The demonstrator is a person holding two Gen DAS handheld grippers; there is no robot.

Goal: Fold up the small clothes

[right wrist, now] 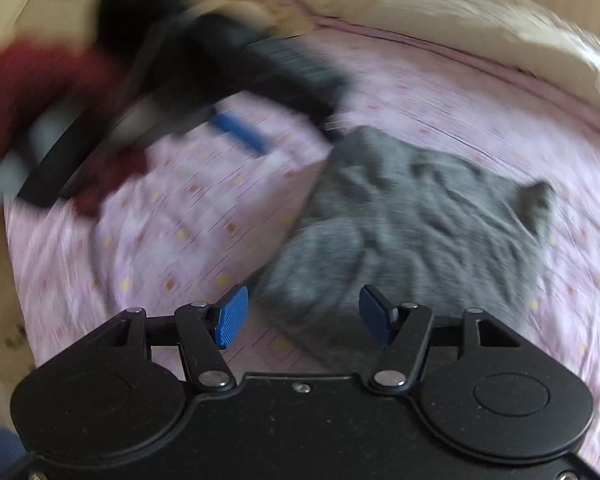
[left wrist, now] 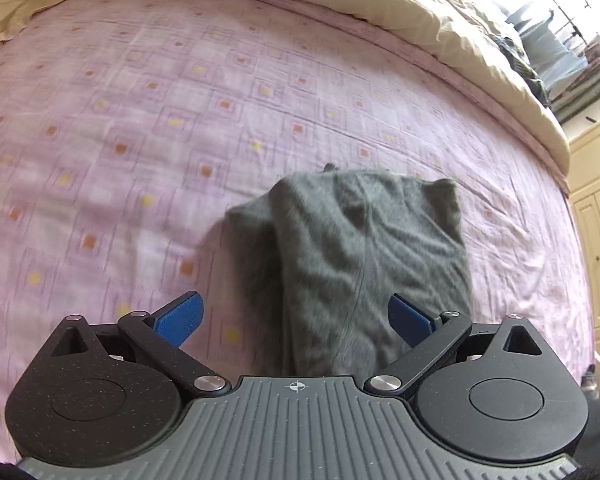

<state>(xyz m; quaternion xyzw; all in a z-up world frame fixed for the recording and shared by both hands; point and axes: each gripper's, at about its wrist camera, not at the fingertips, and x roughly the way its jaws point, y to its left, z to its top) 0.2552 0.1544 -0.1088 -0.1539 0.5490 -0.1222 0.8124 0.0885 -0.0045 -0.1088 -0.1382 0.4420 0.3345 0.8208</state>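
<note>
Pink patterned bedsheet (left wrist: 140, 120) covered the bed and served as the work surface, with a cream duvet (left wrist: 440, 20) bunched along its far edge. On the sheet lay the grey garment (left wrist: 364, 256), rumpled and already doubled over in part, with one layer overlapping another along its left side. The left gripper (left wrist: 296, 316) hovered just above the garment's near end, jaws spread wide and holding nothing. The right gripper (right wrist: 300, 316) stood at the opposite near edge of the garment (right wrist: 412, 216), jaws likewise apart and empty. The right wrist view was heavily blurred; it showed the left gripper (right wrist: 240, 136) and a dark red sleeve (right wrist: 32, 92) beside the cloth.

The step in hand appeared to be taking hold of an edge for the next fold. Recommended practice: lower each gripper onto a corner, pinch through all layers, lift together, and lay the edge over evenly. Wrinkles should be smoothed first, since soft knit fabric is likely to bunch.
</note>
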